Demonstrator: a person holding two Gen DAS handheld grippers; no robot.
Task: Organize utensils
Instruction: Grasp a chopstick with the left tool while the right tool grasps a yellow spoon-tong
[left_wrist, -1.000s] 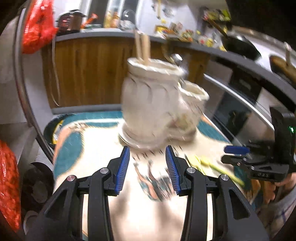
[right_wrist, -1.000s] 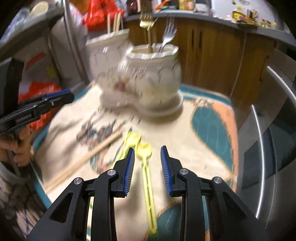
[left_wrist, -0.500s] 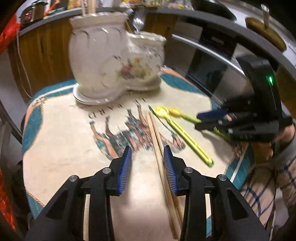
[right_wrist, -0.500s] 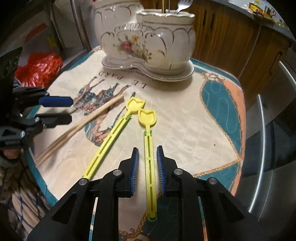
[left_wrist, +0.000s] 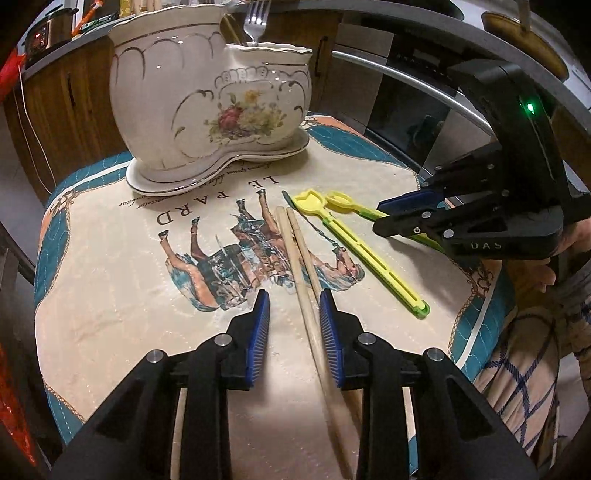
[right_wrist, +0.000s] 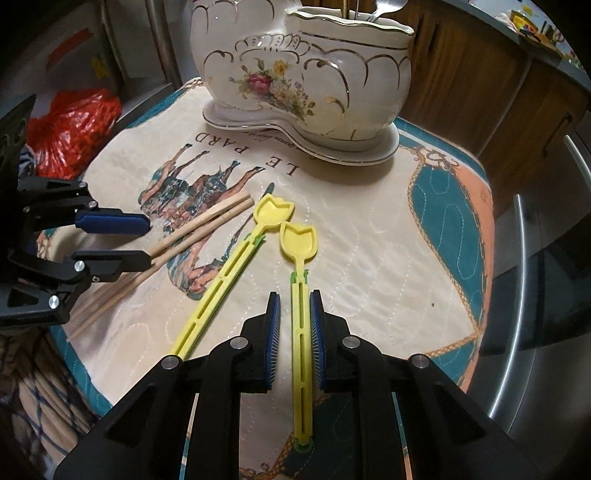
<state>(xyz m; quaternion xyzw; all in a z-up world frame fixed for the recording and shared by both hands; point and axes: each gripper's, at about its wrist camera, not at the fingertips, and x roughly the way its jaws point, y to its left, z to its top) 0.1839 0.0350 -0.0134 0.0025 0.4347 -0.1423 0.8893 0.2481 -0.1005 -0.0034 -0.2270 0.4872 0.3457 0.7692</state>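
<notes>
Jaws of both grippers are closing, neither pressing yet: the left gripper (left_wrist: 294, 314) straddles the wooden chopsticks (left_wrist: 300, 251), the right gripper (right_wrist: 294, 321) the handle of one yellow spoon (right_wrist: 300, 295). Both pairs lie flat on the table (right_wrist: 369, 258). Forks already stand in the ceramic holder (right_wrist: 314, 74); four pieces appear left.

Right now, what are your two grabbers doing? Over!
Left gripper fingers closing around wooden chopsticks, not pinched yet. Right gripper fingers closing around a yellow spoon. Both utensils flat on the mat. Nothing in the way. Over.
</notes>
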